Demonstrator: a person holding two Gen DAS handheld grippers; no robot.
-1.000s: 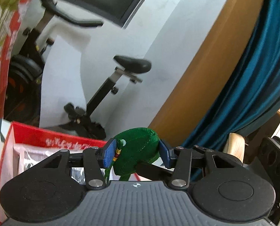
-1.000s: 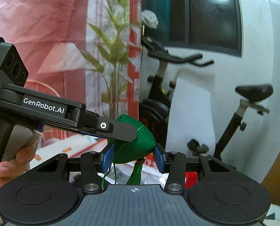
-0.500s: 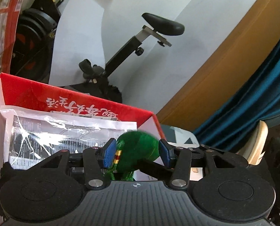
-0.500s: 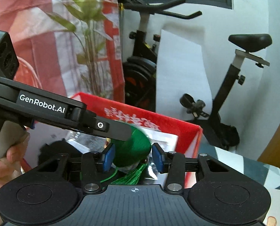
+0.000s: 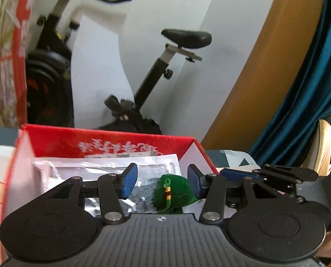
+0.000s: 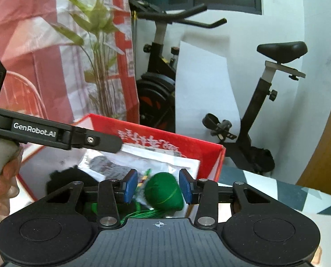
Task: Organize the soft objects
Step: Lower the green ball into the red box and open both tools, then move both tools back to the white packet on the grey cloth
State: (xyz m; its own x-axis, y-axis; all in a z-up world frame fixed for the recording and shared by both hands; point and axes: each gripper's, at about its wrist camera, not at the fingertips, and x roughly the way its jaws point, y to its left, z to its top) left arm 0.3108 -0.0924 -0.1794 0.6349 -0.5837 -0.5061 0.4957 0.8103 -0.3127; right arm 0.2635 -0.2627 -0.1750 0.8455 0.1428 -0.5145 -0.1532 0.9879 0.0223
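Note:
A green stuffed pouch (image 5: 176, 194) with a striped cord and green tassel threads lies inside the red cardboard box (image 5: 112, 142). In the left wrist view it sits below and beyond my left gripper (image 5: 161, 183), near the right pad and well clear of the left pad. My right gripper (image 6: 157, 185) hangs over the same pouch (image 6: 163, 191), with a gap showing at its left pad. Both grippers stand open with nothing pressed between them. The left gripper's finger (image 6: 98, 140) reaches over the box (image 6: 201, 153), apart from the pouch.
The box also holds a clear plastic packet (image 5: 107, 166) and a dark item (image 6: 60, 178). An exercise bike (image 6: 265, 102) stands behind it, with a plant (image 6: 98, 44) to the left and a blue curtain (image 5: 310, 77) to the right. A hand (image 6: 0, 191) holds the left gripper's handle.
Both grippers have come down over the red box. The green pouch, earlier filling the gap between the pads, now lies loose in the box. The left gripper's finger has drawn off it.

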